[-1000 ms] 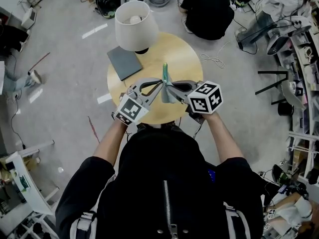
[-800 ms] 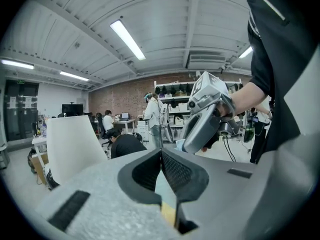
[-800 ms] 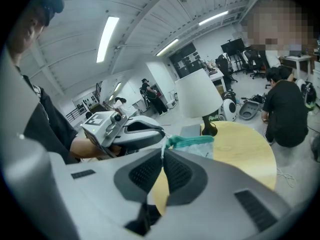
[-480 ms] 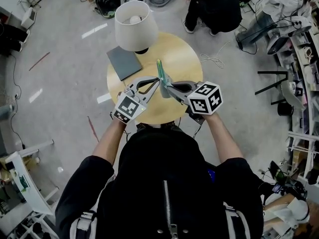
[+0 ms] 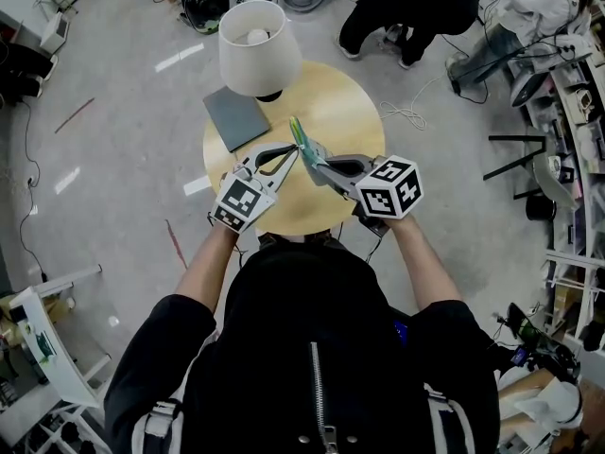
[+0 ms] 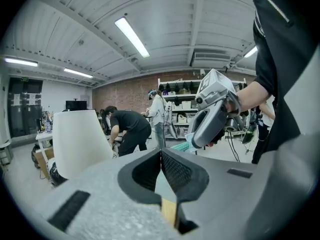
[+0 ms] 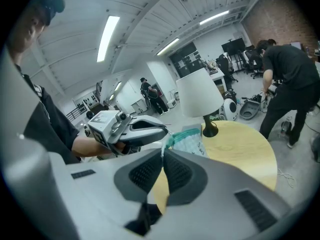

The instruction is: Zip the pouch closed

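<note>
Pouch [image 5: 301, 140] held aloft, zipping apparently under way
Left gripper [image 5: 294, 152] and right gripper [image 5: 313, 163] jaws each pinch the pouch above the table [image 5: 352, 112]; how far the zip has closed cannot be seen

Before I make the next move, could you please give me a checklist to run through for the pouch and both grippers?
1. Left gripper shut on the pouch: ok, jaws together at its green zipper edge.
2. Right gripper shut on the pouch: ok, a thin pale edge is pinched between its jaws.
3. Pouch lifted off the round table: ok, held up between the grippers.
4. Zipper pull in a gripper: cannot tell.
5. How far the zipper is closed: cannot tell.
6. Lamp and grey pad apart from the pouch: ok, both at the table's far side.
</note>
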`<act>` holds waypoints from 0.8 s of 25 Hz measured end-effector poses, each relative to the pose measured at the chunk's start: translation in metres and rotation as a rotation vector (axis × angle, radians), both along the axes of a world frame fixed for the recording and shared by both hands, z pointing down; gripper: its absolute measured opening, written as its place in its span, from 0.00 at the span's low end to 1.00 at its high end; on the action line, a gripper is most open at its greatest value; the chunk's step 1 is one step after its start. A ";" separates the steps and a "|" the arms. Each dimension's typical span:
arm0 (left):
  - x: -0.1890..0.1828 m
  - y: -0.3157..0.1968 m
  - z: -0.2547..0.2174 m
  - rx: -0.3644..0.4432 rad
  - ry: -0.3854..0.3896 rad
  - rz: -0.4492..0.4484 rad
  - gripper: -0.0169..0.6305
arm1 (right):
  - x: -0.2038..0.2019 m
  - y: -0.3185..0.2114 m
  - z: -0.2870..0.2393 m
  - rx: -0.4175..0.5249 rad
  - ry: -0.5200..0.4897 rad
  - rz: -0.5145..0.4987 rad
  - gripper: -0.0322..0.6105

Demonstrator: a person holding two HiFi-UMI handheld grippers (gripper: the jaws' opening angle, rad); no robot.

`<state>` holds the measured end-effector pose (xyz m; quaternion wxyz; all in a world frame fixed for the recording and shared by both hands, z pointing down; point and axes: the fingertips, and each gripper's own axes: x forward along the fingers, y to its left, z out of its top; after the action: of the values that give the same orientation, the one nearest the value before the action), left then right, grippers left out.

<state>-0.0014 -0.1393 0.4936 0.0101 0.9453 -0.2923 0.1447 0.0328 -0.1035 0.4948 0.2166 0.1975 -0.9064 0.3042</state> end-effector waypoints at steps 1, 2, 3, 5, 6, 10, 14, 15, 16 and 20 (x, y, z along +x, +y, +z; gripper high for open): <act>-0.004 -0.002 0.001 -0.009 0.004 -0.014 0.03 | 0.000 0.001 0.000 -0.001 -0.001 -0.001 0.08; -0.008 -0.004 0.002 -0.019 0.009 -0.028 0.03 | 0.001 0.002 0.000 -0.002 -0.002 -0.002 0.08; -0.013 -0.006 0.003 -0.026 0.014 -0.039 0.03 | 0.002 0.002 -0.001 -0.002 -0.003 -0.001 0.08; -0.019 -0.007 0.003 -0.031 0.018 -0.047 0.03 | 0.004 0.003 0.000 -0.004 -0.004 0.004 0.08; -0.021 -0.007 0.003 -0.031 0.014 -0.046 0.03 | 0.005 0.003 0.000 -0.005 -0.004 0.006 0.08; -0.023 -0.005 0.007 -0.026 -0.007 -0.041 0.03 | 0.005 0.006 0.001 -0.010 -0.004 0.002 0.08; -0.024 -0.003 0.009 -0.035 -0.008 -0.049 0.04 | 0.003 0.009 0.000 -0.009 -0.004 -0.006 0.08; -0.025 -0.003 0.010 -0.039 -0.008 -0.053 0.04 | 0.003 0.009 0.000 -0.010 -0.004 -0.007 0.08; -0.026 -0.004 0.011 -0.044 -0.008 -0.060 0.04 | 0.002 0.009 0.001 -0.011 -0.004 -0.007 0.08; -0.038 -0.011 0.018 -0.077 0.014 -0.103 0.03 | 0.006 0.010 0.004 -0.017 -0.008 0.004 0.08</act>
<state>-0.0395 -0.1500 0.5115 0.0560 0.9289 -0.3345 0.1485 0.0386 -0.0939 0.4992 0.2141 0.1964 -0.9042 0.3132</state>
